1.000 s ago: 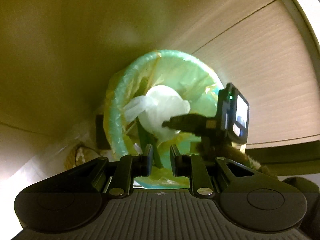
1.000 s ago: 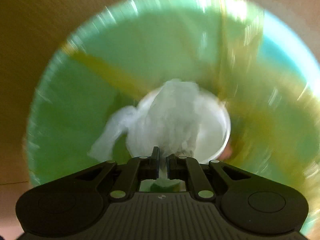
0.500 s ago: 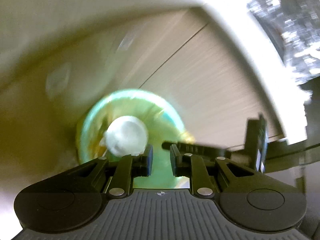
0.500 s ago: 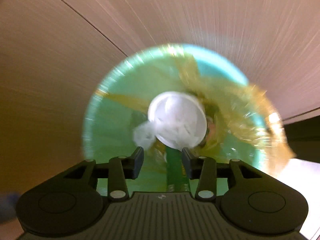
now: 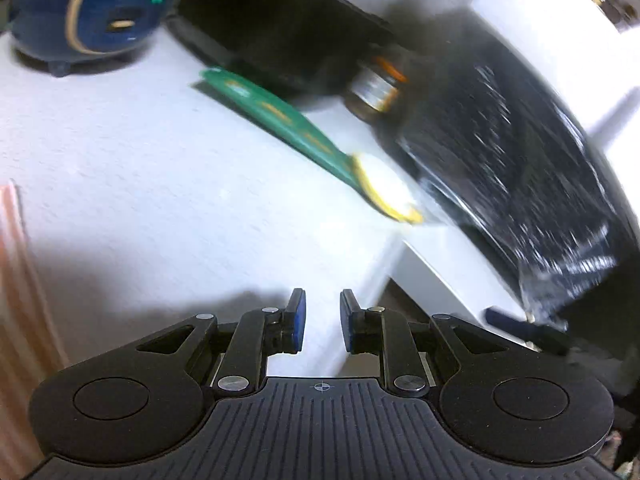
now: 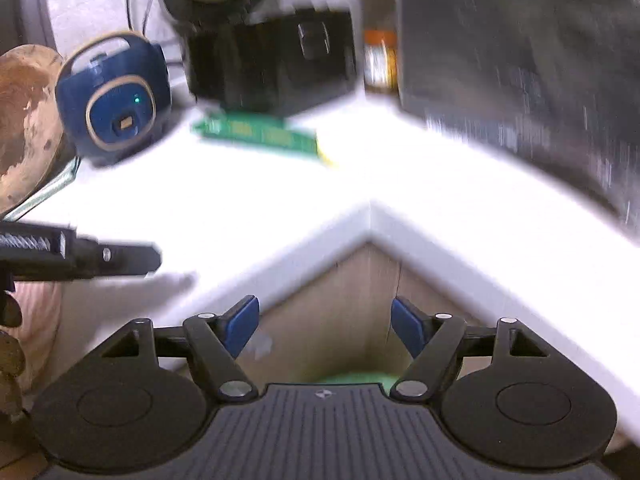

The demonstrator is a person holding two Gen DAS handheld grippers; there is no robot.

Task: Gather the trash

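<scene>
Now both grippers face the white counter (image 5: 120, 168) empty, the right gripper (image 6: 325, 326) with jaws just opened wide, the left gripper (image 5: 322, 322) narrowly parted around nothing, likely ready for the green wrapper (image 5: 280, 120) lying mid-frame beside dark appliances.

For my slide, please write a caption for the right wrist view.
Open right hand-held gripper above the white counter corner, facing a green packet and blue device.

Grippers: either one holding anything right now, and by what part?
Nothing is held. The left gripper has a narrow empty gap over the white counter. The right gripper has just been opening; nothing is between its jaws.
</scene>
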